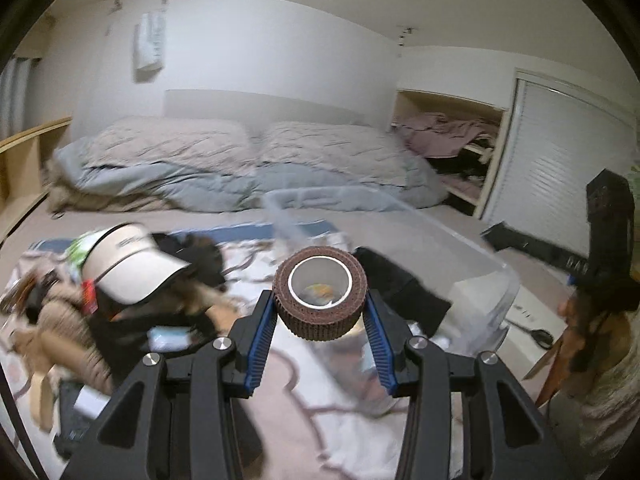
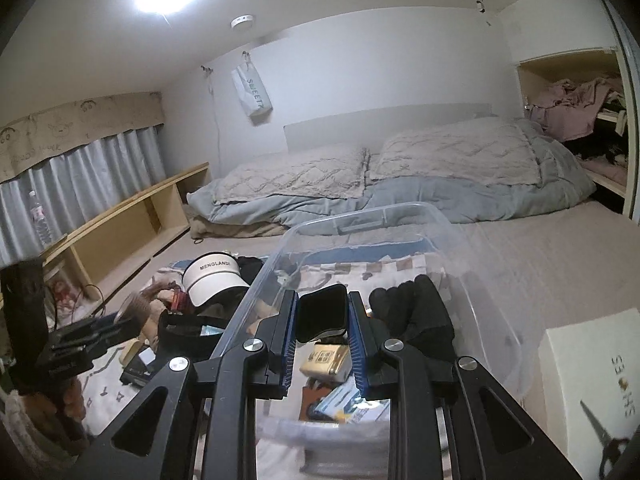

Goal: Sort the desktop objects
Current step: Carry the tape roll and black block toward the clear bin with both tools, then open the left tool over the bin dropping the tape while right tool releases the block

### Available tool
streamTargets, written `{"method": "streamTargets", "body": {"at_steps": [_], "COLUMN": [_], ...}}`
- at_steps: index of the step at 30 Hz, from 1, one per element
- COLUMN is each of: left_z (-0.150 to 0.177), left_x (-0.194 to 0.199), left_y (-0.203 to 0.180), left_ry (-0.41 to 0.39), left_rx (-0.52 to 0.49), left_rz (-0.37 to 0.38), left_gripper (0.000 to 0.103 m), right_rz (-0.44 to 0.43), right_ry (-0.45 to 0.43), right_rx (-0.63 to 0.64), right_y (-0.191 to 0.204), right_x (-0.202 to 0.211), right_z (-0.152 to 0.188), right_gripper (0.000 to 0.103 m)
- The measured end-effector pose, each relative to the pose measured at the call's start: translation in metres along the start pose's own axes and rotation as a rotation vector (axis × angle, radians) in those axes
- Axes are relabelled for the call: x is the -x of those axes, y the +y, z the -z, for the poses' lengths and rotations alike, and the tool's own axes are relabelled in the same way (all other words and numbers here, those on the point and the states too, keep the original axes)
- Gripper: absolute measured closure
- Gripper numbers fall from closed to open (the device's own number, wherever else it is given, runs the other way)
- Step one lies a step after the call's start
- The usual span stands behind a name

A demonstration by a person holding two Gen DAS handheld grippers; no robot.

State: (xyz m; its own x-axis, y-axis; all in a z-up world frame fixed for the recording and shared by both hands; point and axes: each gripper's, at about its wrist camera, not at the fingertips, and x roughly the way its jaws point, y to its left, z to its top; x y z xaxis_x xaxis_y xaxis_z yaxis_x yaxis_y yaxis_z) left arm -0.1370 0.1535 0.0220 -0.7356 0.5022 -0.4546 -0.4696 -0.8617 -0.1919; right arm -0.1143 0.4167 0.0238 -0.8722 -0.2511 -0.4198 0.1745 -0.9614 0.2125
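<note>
left wrist view: the left gripper (image 1: 320, 312) points forward and slightly down over a patterned blanket (image 1: 304, 408) spread on the bed, its jaws partly closed and clamped on a brown roll of tape (image 1: 320, 296), hollow core facing the camera, held clear of the blanket. just beyond and to the right of the roll is a clear plastic bin (image 1: 472, 248) with a black garment (image 1: 400, 284) inside. at the blanket's left edge a white visor cap (image 1: 128, 264) lies on a blurred heap of clutter. the other gripper shows at the far right.

right wrist view: the right gripper (image 2: 322, 320) also tilts slightly down, above the near end of the clear plastic bin (image 2: 480, 264), jaws nearly together and pressing on a small black case (image 2: 322, 314) held off the bin floor. below it inside the bin lie a gold box (image 2: 326, 360) and printed packets; the black garment (image 2: 416, 320) is just right of the jaws. the white visor cap (image 2: 212, 276) lies left of the bin, a white box (image 2: 592, 368) and scissors (image 2: 604, 436) right.
</note>
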Motion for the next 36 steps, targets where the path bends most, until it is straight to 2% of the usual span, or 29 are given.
{"method": "streamTargets", "body": {"at_steps": [3,6,10,15,18,19,20,21,22,23,29,36], "left_z": [-0.023,-0.038,-0.053,-0.058,-0.057,-0.058,-0.057,-0.056,-0.056,-0.055,-0.047,-0.044], "left_x": [-0.023,-0.047,-0.088,-0.138,-0.152,-0.156,-0.159,-0.161,-0.164,-0.165,-0.163,-0.150], "left_y": [-0.017,-0.030,-0.041,-0.045,-0.045,-0.046,-0.047,-0.048,-0.048,-0.047,-0.038,-0.028], "left_ry": [0.013,0.034,0.097,0.216,0.233,0.234,0.242,0.244,0.237,0.228,0.233,0.219], "left_rx": [-0.009,-0.029,-0.046,-0.044,-0.054,-0.065,-0.089,-0.107,-0.121,-0.128,-0.125,-0.102], "left_rz": [0.048,0.059,0.051,0.030,-0.003,-0.016,-0.038,-0.060,-0.093,-0.111,-0.095,-0.062], "left_gripper": [0.059,0.059,0.059,0.059,0.059,0.058,0.052,0.033,0.026,0.023,0.023,0.023], "right_rz": [-0.010,-0.011,-0.018,-0.033,-0.041,-0.040,-0.038,-0.037,-0.034,-0.033,-0.021,-0.015], "right_ry": [0.015,0.036,0.059,0.075,0.092,0.099,0.108,0.114,0.121,0.129,0.198,0.333], "right_rx": [0.014,0.024,0.013,0.002,-0.009,-0.011,-0.012,-0.013,-0.016,-0.020,-0.038,-0.076], "right_y": [-0.002,-0.003,-0.009,-0.013,-0.015,-0.016,-0.016,-0.017,-0.018,-0.018,-0.021,-0.021], "right_x": [-0.005,-0.011,-0.017,-0.021,-0.024,-0.026,-0.028,-0.030,-0.032,-0.034,-0.053,-0.097], "right_z": [-0.004,-0.006,-0.008,-0.012,-0.013,-0.014,-0.015,-0.016,-0.017,-0.018,-0.025,-0.042], "right_gripper": [0.078,0.078,0.078,0.078,0.078,0.078,0.078,0.078,0.078,0.078,0.078,0.078]}}
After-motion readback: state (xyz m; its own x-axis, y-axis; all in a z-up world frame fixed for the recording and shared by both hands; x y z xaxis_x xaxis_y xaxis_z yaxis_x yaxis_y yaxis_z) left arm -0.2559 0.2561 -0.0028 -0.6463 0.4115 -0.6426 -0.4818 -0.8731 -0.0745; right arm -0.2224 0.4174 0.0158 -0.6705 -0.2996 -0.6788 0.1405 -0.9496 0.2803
